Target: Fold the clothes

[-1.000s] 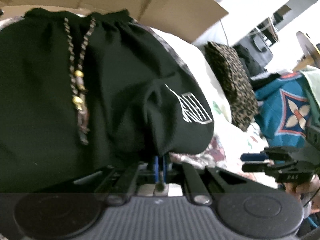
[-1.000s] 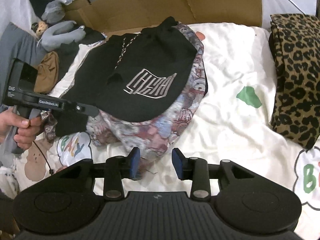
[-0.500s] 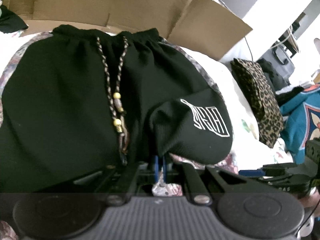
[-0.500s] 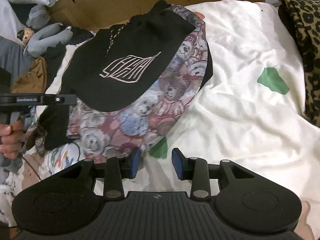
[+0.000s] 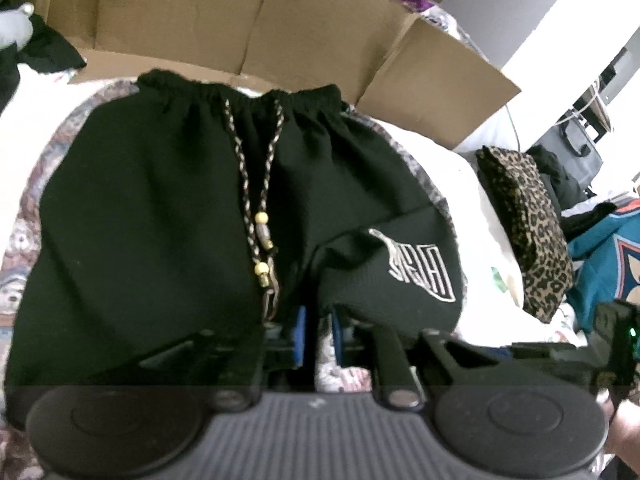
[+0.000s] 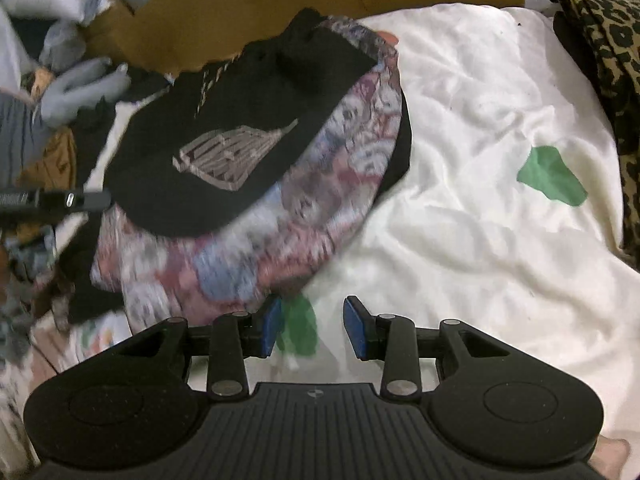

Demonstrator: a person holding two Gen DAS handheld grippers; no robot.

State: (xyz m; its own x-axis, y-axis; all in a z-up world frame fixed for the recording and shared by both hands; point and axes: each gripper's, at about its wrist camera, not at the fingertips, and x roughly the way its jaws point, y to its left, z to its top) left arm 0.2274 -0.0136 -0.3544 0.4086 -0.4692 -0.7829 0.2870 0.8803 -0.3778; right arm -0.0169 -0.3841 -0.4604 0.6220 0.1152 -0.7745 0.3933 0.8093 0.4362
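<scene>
Left fingers (image 5: 318,334) opening under black shorts (image 5: 160,220)

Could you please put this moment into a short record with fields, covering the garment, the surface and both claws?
garment: black shorts with a braided drawstring, lying on a bear-print cloth
fold: one leg, with the white logo, turned over
surface: white sheet
left claw: opening, at the black hem
right claw: open, nothing between its pads
nearby: leopard-print fabric, cardboard box
</scene>
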